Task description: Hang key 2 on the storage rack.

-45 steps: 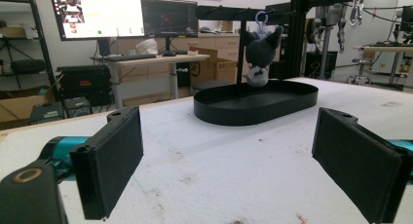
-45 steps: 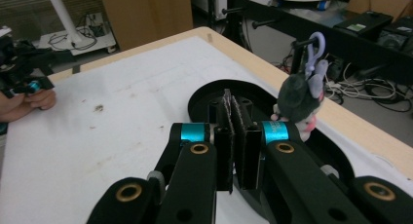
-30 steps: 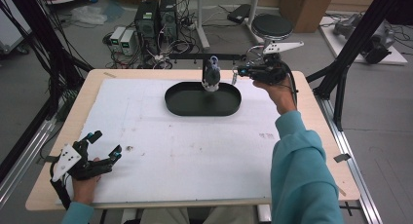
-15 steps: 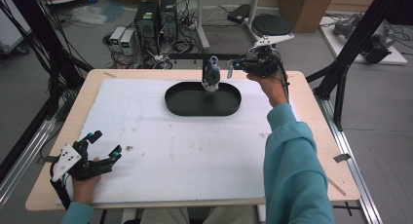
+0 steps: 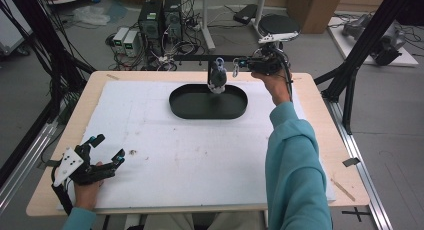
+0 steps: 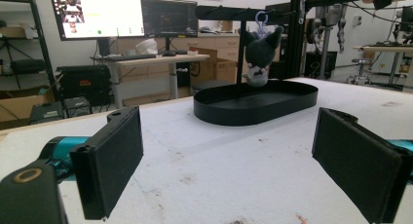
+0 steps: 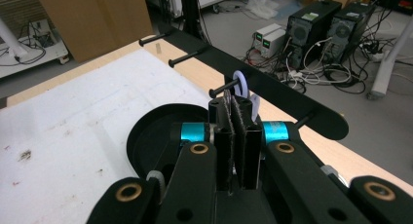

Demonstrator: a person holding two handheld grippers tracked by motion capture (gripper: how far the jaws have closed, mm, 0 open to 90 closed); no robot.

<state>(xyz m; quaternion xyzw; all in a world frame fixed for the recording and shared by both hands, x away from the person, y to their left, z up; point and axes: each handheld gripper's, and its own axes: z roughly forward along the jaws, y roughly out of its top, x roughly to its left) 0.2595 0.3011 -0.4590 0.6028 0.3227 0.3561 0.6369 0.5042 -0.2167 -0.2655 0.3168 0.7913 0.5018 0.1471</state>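
Plush toy (image 5: 217, 76) hanging by its ring (image 7: 240, 83) from a rack peg over the tray (image 5: 180, 106), right claw (image 7: 237, 118) pressing together just beside that ring, left claw (image 5: 104, 149) resting spread on the table (image 5: 200, 160).

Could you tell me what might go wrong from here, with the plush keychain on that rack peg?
1. The plush keychain hangs by a loop near the peg's tip; a nudge from the shut right gripper might slide it off into the black tray.
2. The right gripper is close to the rack bar and could bump it.
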